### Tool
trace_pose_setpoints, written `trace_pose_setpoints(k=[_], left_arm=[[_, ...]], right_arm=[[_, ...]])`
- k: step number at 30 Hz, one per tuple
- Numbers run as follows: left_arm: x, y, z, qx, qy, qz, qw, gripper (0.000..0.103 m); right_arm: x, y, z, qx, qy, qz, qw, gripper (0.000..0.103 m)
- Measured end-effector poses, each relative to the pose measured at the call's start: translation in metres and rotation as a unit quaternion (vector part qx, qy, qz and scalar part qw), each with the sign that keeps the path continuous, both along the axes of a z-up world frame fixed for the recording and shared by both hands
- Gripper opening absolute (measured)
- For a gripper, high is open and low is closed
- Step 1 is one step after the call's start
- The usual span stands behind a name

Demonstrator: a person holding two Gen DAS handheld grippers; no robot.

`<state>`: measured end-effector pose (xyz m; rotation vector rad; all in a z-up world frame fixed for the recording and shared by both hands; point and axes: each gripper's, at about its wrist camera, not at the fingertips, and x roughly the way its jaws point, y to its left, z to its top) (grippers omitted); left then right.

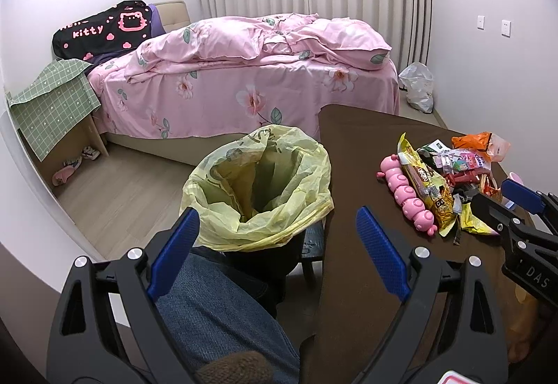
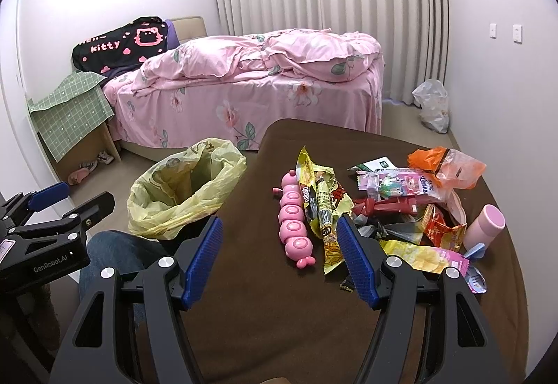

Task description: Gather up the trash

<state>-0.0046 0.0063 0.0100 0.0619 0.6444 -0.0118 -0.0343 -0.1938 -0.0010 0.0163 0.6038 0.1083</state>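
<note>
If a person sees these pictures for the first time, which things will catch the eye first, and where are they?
First comes the heap of bright snack wrappers on the brown table, with a pink caterpillar toy lying along its left edge. Left of the table stands a bin lined with a yellow trash bag, its mouth wide open. Behind, a bed with a pink floral duvet fills the back of the room.
</note>
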Motion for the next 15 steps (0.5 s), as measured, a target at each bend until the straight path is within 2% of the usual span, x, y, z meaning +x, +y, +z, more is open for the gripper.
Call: trace_pose_setpoints(k=[15], left_arm=[[-0.0001,-0.0019,-0.0039,-0.003,0.004,-0.002,1.0000,0.087]], right_arm=[[-0.0007,-0.0021,-0.0002,0.001,0.000,-0.001,1.000,0.064]])
